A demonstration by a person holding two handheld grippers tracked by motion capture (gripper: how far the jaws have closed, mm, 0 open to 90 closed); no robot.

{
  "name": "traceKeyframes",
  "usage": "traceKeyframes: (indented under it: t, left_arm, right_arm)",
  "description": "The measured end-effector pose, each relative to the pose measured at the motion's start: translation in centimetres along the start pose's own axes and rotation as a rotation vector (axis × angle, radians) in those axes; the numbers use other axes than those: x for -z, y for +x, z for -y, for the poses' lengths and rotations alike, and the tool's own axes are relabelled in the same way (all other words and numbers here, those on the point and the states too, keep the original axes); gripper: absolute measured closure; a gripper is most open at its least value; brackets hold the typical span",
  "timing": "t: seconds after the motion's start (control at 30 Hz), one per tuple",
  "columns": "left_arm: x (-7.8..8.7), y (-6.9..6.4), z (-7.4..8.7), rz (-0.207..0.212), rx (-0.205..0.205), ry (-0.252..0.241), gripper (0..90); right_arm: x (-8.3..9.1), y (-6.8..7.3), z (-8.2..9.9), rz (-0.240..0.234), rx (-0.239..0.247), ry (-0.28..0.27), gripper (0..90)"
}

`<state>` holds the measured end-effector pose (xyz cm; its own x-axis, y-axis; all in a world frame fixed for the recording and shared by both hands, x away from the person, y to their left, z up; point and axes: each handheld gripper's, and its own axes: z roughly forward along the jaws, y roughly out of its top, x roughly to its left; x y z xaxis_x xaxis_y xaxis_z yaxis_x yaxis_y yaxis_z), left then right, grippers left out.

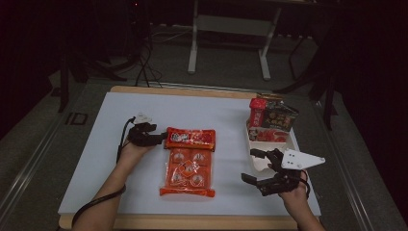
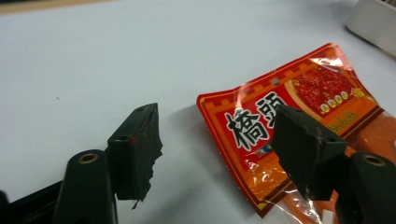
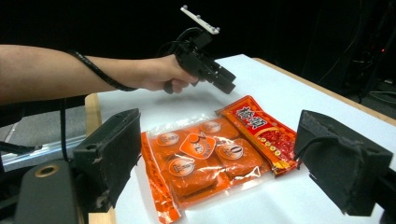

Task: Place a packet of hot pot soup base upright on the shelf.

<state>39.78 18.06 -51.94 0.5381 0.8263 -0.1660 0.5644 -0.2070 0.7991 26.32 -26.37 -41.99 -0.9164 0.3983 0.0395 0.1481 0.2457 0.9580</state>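
A red flat packet [image 1: 190, 138] with black characters lies across the middle of the white table top, and the top edge of an orange multi-sachet pack [image 1: 187, 172] touches it. My left gripper [image 1: 161, 138] hovers at the packet's left end. In the left gripper view it [image 2: 219, 149] stands open, its right finger above the red packet [image 2: 289, 107] without pressing on it. My right gripper [image 1: 251, 165] stands open near the front right, with nothing between its jaws. From the right gripper view [image 3: 226, 161] the orange pack [image 3: 201, 158], the red packet [image 3: 264, 128] and the left gripper [image 3: 226, 83] lie ahead.
A white tray [image 1: 262, 161] at the right holds a red box [image 1: 257, 111], a dark packet [image 1: 280, 117] and another red packet. The white table top [image 1: 120, 159] has a wooden edge at the front. Metal stand legs [image 1: 193, 53] rise behind the table.
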Motion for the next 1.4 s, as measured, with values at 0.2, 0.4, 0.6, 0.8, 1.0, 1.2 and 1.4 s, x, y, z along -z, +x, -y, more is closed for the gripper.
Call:
traceKeyframes:
  t: [0.2,0.4,0.6,0.8,1.0,1.2,1.4]
  left_arm:
    - [-1.6,0.2,0.3,0.04,0.025,0.034,34.6]
    - [-3.1,-0.1,0.1,0.051,0.035,0.074,38.8]
    - [-3.7,-0.3,0.2,0.058,0.027,0.11,43.2]
    - [-3.9,-0.4,0.0,0.106,0.02,0.13,53.3]
    - [-4.0,-1.1,-0.1,0.106,0.003,0.142,67.7]
    - [-4.3,-2.2,-0.6,0.013,-0.038,0.16,83.4]
    - [-4.3,-3.5,-1.2,-0.067,-0.104,0.191,90.0]
  right_arm:
    - [0.0,-0.1,0.1,0.001,-0.004,0.009,15.0]
    - [0.1,-0.1,0.2,0.002,-0.009,0.012,14.9]
    - [0.3,-0.2,0.2,0.002,-0.011,0.011,15.0]
    - [0.3,-0.2,0.2,-0.002,-0.011,0.012,15.0]
    - [0.2,-0.2,0.2,-0.005,-0.014,0.015,15.0]
    - [0.0,-0.1,0.2,-0.009,-0.012,0.015,15.0]
    - [0.0,-0.1,0.1,-0.01,-0.013,0.013,15.0]
